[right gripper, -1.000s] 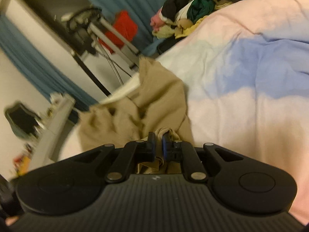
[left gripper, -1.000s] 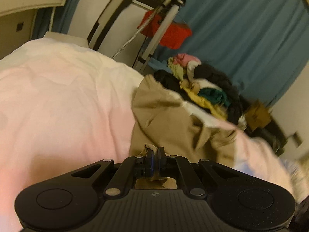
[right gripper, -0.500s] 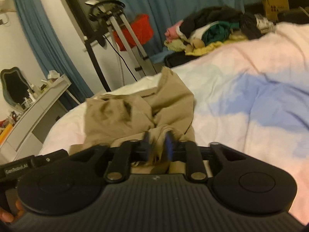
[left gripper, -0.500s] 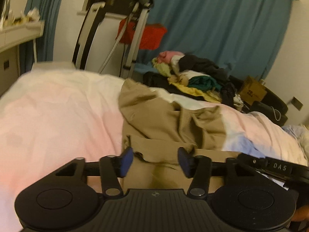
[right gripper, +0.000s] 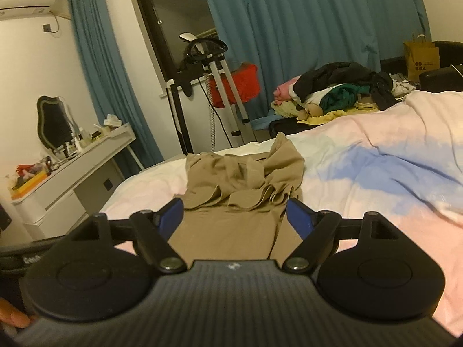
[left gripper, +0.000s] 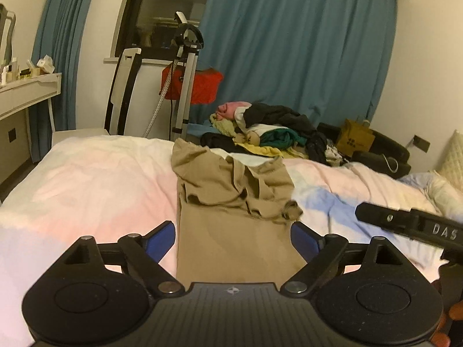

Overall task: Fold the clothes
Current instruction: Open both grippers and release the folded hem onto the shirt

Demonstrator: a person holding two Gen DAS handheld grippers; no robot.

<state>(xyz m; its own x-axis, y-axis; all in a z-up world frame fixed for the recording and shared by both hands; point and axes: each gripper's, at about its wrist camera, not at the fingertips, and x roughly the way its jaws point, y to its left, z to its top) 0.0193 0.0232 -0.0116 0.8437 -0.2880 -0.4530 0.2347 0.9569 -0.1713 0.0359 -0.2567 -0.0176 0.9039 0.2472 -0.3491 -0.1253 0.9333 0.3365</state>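
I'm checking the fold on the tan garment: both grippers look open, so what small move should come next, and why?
Probably reach forward and pinch the bunched far edge of the tan garment to flatten it. The left gripper and right gripper have just been opening and hold nothing, the near half lies smooth on the bed, and the folded-over part is rumpled.

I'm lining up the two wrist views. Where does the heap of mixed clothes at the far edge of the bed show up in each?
Left wrist: the heap of mixed clothes sits just right of centre, behind the tan garment.
Right wrist: the heap is upper right, further from the tan garment.
Shared landmark: the red bag, left of the heap in both views.
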